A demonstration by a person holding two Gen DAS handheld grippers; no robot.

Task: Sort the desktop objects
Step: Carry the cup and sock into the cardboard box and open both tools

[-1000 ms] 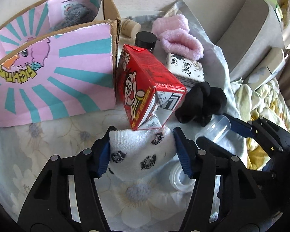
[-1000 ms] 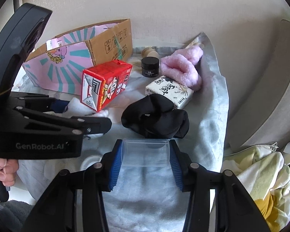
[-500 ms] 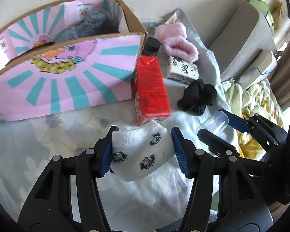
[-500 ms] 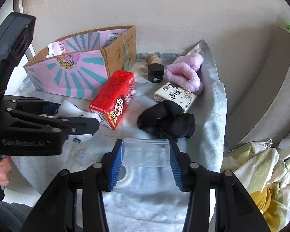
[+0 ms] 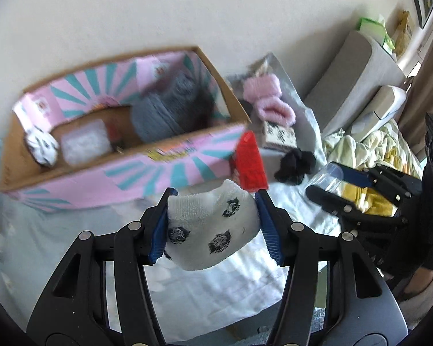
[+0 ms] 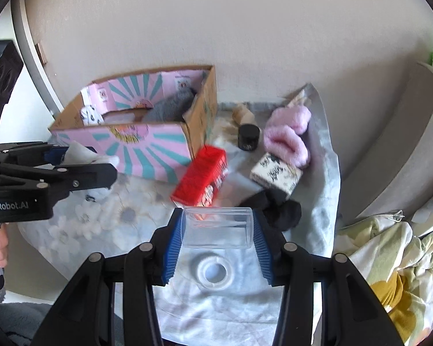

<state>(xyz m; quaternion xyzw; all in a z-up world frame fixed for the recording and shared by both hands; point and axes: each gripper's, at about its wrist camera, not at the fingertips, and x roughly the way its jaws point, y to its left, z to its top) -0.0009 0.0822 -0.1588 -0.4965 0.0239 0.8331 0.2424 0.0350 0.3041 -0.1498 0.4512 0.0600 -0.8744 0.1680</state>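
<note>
My left gripper is shut on a white sock with black prints and holds it above the floral cloth, in front of the pink and teal cardboard box. My right gripper is shut on a clear plastic cup, held above the cloth over a white lid. The box holds a grey knit item, a matching white sock and a clear packet. A red carton lies beside the box.
On the cloth lie a black sock bundle, a printed white box, pink fluffy socks and a black jar. A grey cushion and yellow bedding are on the right. A wall stands behind the box.
Both grippers have risen and pulled back, each still holding its item. The left one now looks down into the open box. The red carton looks tipped flatter on the cloth.
</note>
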